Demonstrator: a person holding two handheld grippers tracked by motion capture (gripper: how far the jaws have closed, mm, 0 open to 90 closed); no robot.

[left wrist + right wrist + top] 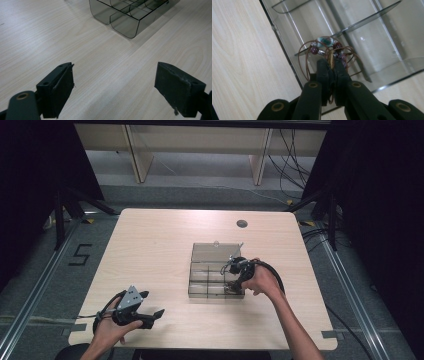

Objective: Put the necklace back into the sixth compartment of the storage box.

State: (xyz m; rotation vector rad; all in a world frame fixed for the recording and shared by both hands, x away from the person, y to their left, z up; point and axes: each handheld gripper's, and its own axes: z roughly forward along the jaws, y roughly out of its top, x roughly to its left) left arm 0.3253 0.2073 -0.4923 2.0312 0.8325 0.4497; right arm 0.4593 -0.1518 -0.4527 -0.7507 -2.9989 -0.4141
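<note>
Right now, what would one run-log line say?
right gripper: shut on beaded bracelet, over organizer box | left gripper: open, over table

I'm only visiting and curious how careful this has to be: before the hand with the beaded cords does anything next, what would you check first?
1. Right claw shut on the beaded cord bracelet: ok.
2. Bracelet over the clear divided box, not the table: ok.
3. Bracelet inside one compartment, not across a divider: cannot tell; the loops lie close to a partition.
4. Box lid folded back, out of the way: ok.
5. Left claw open and apart from the box: ok.
</note>
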